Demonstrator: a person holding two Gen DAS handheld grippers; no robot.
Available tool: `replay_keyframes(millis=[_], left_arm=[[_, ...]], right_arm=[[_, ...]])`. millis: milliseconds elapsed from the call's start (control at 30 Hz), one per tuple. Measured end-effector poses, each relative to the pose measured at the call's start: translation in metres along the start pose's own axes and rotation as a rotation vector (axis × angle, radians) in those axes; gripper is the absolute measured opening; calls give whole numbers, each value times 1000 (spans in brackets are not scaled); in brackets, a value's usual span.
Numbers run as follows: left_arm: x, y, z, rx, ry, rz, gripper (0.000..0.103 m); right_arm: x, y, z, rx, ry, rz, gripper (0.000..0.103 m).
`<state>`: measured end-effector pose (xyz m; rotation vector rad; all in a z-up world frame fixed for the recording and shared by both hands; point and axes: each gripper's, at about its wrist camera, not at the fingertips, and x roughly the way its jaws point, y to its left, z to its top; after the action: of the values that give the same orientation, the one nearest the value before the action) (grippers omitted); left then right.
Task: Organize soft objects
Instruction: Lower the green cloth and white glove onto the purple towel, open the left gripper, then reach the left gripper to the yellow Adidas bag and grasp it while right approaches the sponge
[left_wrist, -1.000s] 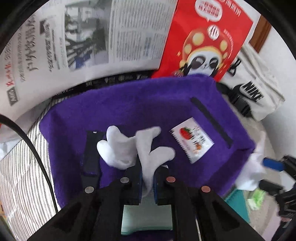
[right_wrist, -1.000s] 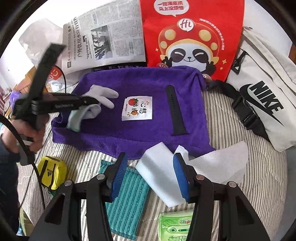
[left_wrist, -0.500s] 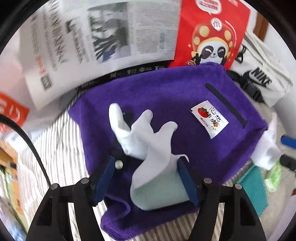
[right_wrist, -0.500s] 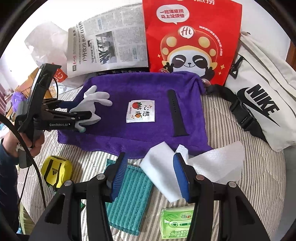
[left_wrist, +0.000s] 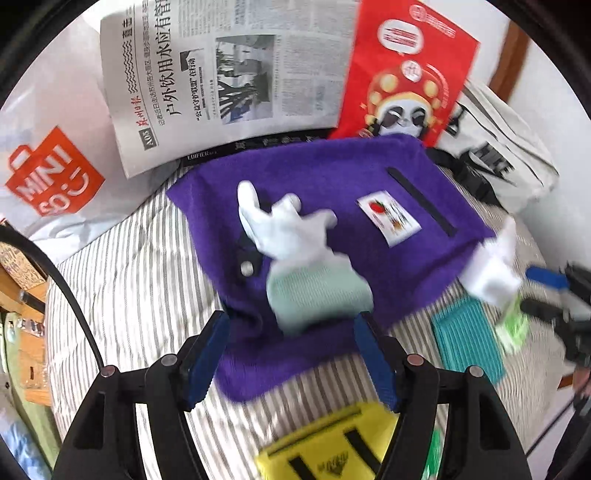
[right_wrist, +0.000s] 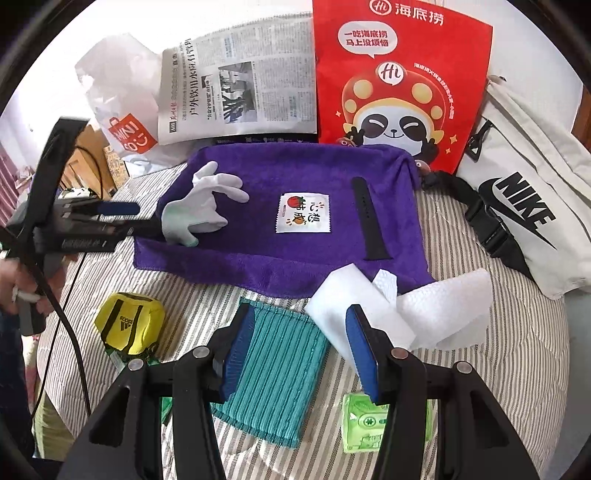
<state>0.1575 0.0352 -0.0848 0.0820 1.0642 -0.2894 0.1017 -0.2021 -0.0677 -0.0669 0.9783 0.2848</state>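
Observation:
A white glove (left_wrist: 291, 236) with a pale green cuff lies on the left part of the purple towel (left_wrist: 369, 177); it also shows in the right wrist view (right_wrist: 201, 210) on that towel (right_wrist: 280, 258). My left gripper (left_wrist: 291, 358) is open and empty, just short of the glove's cuff. My right gripper (right_wrist: 299, 350) is open and empty above a teal cloth (right_wrist: 273, 373) and beside a crumpled white tissue (right_wrist: 424, 314). A yellow pouch (right_wrist: 127, 326) lies at the front left.
A snack sachet (right_wrist: 303, 213) and a black watch strap (right_wrist: 367, 218) lie on the towel. A newspaper (right_wrist: 240, 96), a red panda bag (right_wrist: 399, 85), a white Nike bag (right_wrist: 524, 192) and a Miniso bag (left_wrist: 51, 173) stand at the back. A green wipes pack (right_wrist: 364, 421) lies near the front.
My left gripper opened, let go of the glove and drew back from it. The glove now rests on the towel. My right gripper stayed open over the teal cloth.

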Motion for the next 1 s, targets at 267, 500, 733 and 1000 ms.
replay_keyframes(millis=[267, 500, 733, 1000], left_arm=[[-17, -6, -53, -28, 19, -45, 68], [-41, -10, -100, -53, -37, -134, 68], [-33, -58, -123, 203, -52, 20, 69], [-11, -69, -126, 369, -28, 125, 69]], right_arm=[[-8, 3, -9, 29, -18, 16, 51], [-10, 13, -26, 10, -8, 20, 53], [-8, 21, -37, 3, 2, 28, 53], [-20, 19, -44, -1, -8, 14, 54]])
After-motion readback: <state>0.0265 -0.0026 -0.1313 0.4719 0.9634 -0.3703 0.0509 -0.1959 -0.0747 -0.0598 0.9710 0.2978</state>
